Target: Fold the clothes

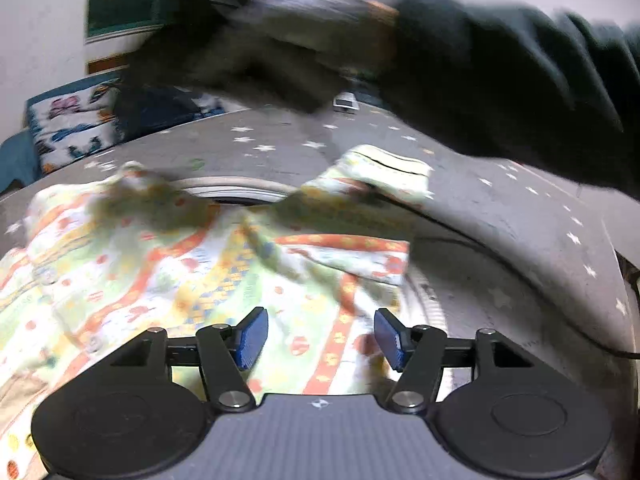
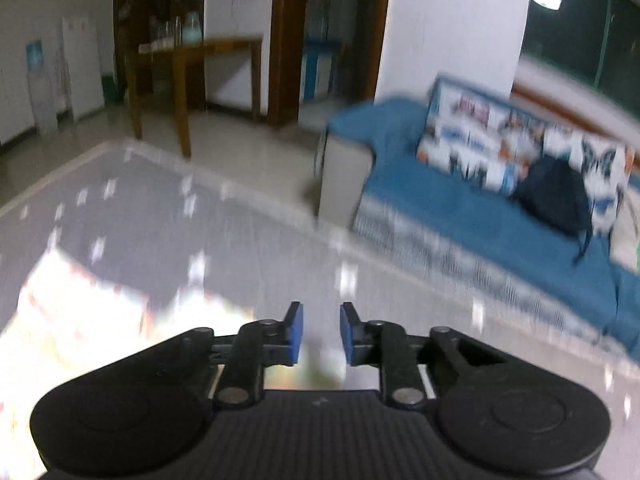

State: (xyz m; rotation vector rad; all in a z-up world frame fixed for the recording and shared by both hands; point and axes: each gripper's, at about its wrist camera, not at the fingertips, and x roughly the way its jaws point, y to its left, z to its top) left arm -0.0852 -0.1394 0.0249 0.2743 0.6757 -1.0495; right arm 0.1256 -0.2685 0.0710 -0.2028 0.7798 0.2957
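Garment [image 1: 168,264]: thin printed cloth, matt, crumpled. Surface under it is a grey star-print mat [image 1: 500,216], matt, soft-looking. Left gripper [image 1: 320,338]: matt black plastic links, bright metal pivot pins, blue rubbery ribbed pads [image 1: 252,338]; body ribbed grey. Sleeve [image 1: 520,80]: dark matt fabric. Right-wrist view: glossy tiled floor [image 2: 248,136], varnished wood table [image 2: 200,46], blue woven-cloth sofa [image 2: 460,208].

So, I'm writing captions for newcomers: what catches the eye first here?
The patterned garment, orange, yellow and green, lies rumpled on the grey star-print mat just ahead of the open left gripper. A dark sleeve sweeps blurred across the top of that view. From the right gripper, slightly open with nothing between its pads, a blue sofa with butterfly cushions stands out at right.
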